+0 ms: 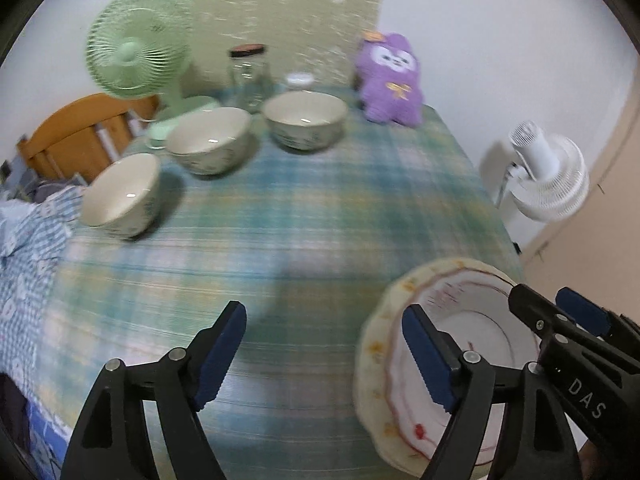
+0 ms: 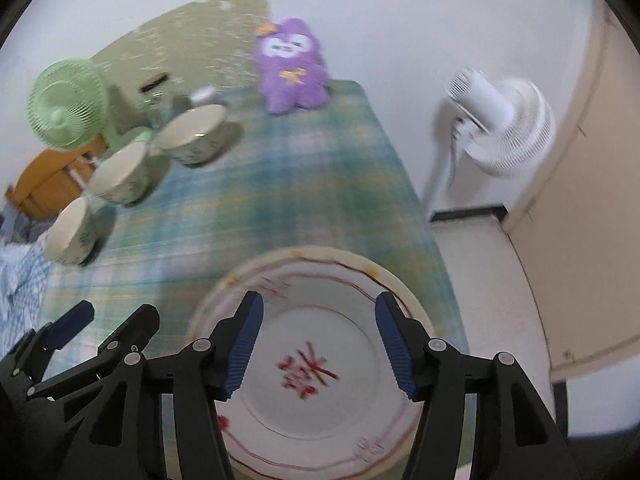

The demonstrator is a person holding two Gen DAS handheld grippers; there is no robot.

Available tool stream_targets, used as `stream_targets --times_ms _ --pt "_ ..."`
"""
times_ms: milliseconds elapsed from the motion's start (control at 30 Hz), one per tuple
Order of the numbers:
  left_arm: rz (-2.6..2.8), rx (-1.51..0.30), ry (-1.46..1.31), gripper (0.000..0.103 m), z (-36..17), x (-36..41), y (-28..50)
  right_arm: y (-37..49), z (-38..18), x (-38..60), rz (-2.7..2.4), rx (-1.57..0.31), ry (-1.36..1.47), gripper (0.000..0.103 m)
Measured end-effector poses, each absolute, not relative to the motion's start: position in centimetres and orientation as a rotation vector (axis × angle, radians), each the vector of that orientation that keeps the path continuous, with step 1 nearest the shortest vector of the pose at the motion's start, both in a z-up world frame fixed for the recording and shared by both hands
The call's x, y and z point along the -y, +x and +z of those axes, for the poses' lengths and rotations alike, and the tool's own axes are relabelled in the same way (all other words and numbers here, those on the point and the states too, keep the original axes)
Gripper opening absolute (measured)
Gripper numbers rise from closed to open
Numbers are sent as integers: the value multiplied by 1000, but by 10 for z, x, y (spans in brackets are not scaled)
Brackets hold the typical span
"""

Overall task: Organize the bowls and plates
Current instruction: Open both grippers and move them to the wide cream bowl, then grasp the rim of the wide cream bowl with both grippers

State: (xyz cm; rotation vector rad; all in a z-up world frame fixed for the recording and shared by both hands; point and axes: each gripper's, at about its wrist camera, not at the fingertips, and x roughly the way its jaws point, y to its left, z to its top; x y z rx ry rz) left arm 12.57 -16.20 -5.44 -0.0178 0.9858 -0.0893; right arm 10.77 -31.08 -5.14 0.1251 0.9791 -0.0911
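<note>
A white plate with red markings and a yellow-flecked rim point(image 1: 472, 344) point(image 2: 320, 384) lies near the table's front right corner. Three cream bowls stand in a row at the far left: near point(image 1: 120, 196) point(image 2: 70, 234), middle point(image 1: 208, 140) point(image 2: 122, 174) and far point(image 1: 304, 120) point(image 2: 194, 134). My left gripper point(image 1: 324, 356) is open and empty above the cloth just left of the plate; it also shows in the right wrist view point(image 2: 118, 314). My right gripper point(image 2: 318, 346) is open and empty, hovering over the plate; it also shows in the left wrist view point(image 1: 556, 300).
The table wears a green-blue plaid cloth point(image 1: 280, 208). At the back stand a green desk fan point(image 1: 138, 46), a glass jar point(image 1: 248, 74), a small white-lidded container point(image 1: 300, 79) and a purple plush toy point(image 1: 390, 80). A white floor fan point(image 1: 548, 172) stands right of the table; a wooden chair point(image 1: 80, 132) left.
</note>
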Motion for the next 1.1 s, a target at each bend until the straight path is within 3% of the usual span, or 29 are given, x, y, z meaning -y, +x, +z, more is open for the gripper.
stream_targets --times_ms 467,767,1100 --pt "16 -927 14 82 -20 51 158 153 -17 197 -7 -965 89 62" --pt "16 -943 24 80 -28 -31 203 192 -22 116 -34 -958 129 62" --pt "-24 -971 60 66 -47 -91 253 249 -38 45 -20 -982 139 59"
